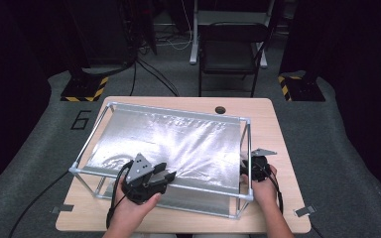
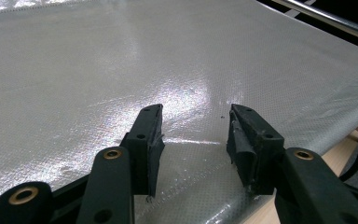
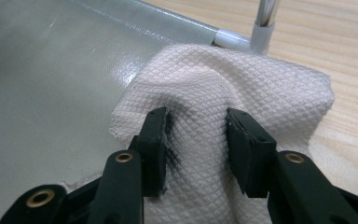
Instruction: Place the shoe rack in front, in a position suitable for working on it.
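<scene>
A silver woven sheet (image 1: 178, 139) is stretched over a metal tube frame (image 1: 248, 148) on a wooden table (image 1: 270, 124). My left gripper (image 1: 171, 174) hovers over the sheet's near edge. In the left gripper view its jaws (image 2: 196, 126) stand open above the shiny sheet (image 2: 121, 56) with nothing between them. My right gripper (image 1: 245, 166) is at the frame's right side. In the right gripper view it (image 3: 196, 126) is shut on a bunched ridge of white quilted cloth (image 3: 242, 79). The cloth lies over the sheet's edge (image 3: 51, 93) and the table (image 3: 326, 37), near a frame corner post (image 3: 265, 18).
A black folding chair (image 1: 230, 49) stands beyond the table. Two floor bases with yellow-black stripes (image 1: 84, 89) sit at the far left and far right. A round hole (image 1: 221, 109) marks the table's far edge. Cables trail from both grippers toward the table's near edge.
</scene>
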A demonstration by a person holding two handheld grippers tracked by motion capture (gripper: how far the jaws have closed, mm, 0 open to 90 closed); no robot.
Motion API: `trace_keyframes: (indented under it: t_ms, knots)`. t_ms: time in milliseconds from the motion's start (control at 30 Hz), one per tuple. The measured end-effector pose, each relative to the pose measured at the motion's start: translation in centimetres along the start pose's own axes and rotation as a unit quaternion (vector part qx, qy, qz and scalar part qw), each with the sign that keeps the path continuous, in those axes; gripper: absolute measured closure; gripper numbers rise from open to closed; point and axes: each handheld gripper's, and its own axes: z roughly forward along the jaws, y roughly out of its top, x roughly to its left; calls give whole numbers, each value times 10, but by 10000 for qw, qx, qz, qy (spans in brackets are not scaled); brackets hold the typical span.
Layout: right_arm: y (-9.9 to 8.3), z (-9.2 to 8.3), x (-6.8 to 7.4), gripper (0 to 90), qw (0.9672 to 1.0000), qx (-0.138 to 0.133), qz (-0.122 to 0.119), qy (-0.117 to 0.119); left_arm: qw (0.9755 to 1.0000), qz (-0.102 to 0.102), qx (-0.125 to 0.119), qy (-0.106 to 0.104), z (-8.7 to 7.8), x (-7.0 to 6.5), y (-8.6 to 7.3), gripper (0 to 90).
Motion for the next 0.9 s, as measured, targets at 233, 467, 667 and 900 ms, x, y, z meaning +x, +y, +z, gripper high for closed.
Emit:
trace_keyframes:
  t_ms: [233, 467, 667, 900]
  knots:
    - [-6, -9, 7, 596, 9995, 167, -240, 126, 10000, 41, -14, 80, 1, -1, 0, 553]
    - [-26, -25, 18, 593, 9991, 100, -254, 314, 10000, 8, -27, 92, 4, 0, 1, 555]
    - [-45, -41, 27, 590, 9980, 42, -334, 539, 9999, 0, -34, 103, 5, 0, 1, 556]
    - [-59, -54, 35, 586, 9965, 51, -377, 741, 10000, -25, -10, 77, 5, 0, 2, 555]
